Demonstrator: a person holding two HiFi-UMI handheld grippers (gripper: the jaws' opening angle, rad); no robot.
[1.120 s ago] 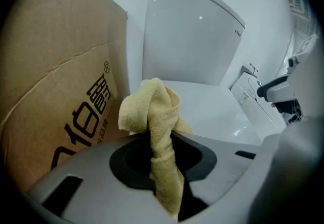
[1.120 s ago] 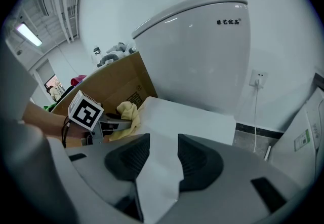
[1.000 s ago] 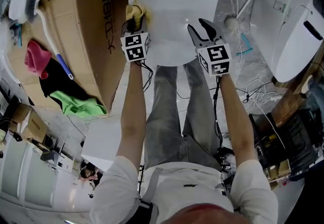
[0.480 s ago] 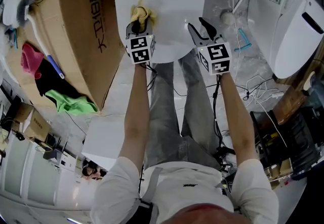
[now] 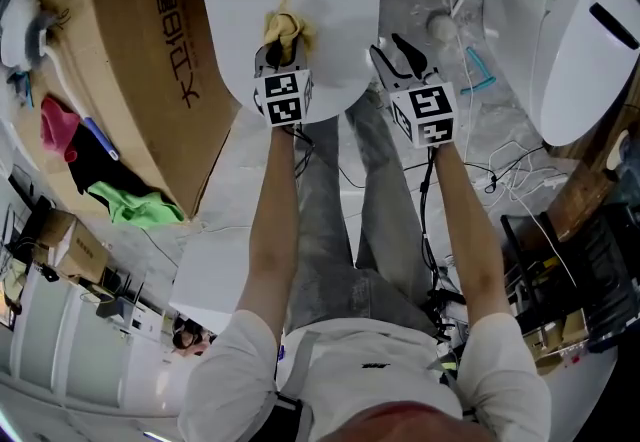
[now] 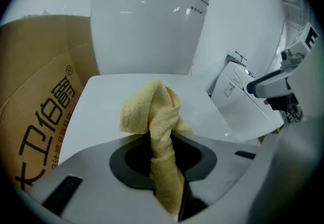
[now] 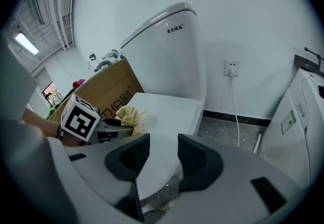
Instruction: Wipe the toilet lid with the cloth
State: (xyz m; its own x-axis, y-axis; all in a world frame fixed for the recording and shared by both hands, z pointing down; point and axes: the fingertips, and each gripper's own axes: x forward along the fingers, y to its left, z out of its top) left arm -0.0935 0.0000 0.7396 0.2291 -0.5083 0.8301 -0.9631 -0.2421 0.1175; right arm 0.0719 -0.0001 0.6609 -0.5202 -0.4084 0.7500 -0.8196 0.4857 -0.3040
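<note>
Left fingers [image 6: 126,159] clenched tight on the yellow cloth [image 6: 154,116], which runs up between the pads in a twisted strip and bunches just past the tips. That's my left gripper [image 5: 278,58] in the head view, upper centre of frame, marker cube facing the camera. The cloth's loose end rests on the toilet lid [image 5: 330,0] (lid is down, white, clean-looking). In the left gripper view the lid [image 6: 101,101] fills the middle of the frame, right behind the cloth.

My right gripper [image 7: 157,154] has its jaws apart and grips nothing; through the gap I see only the lid's front edge and some floor. In the head view it sits just right of the left one, at the lid's right front edge [image 5: 400,55]. Can't tell whether it touches the lid. From its own view, the cloth [image 7: 129,116] and the left gripper's marker cube show at middle left.

Behind the lid stands the white tank [image 6: 147,30], upper centre. A brown cardboard box [image 5: 140,60] with dark print lies close beside the toilet, at the frame's upper left. A white appliance [image 5: 570,30] sits at upper right. Far back in the right gripper view, a wall socket [image 7: 232,68] with a cord hanging down.
</note>
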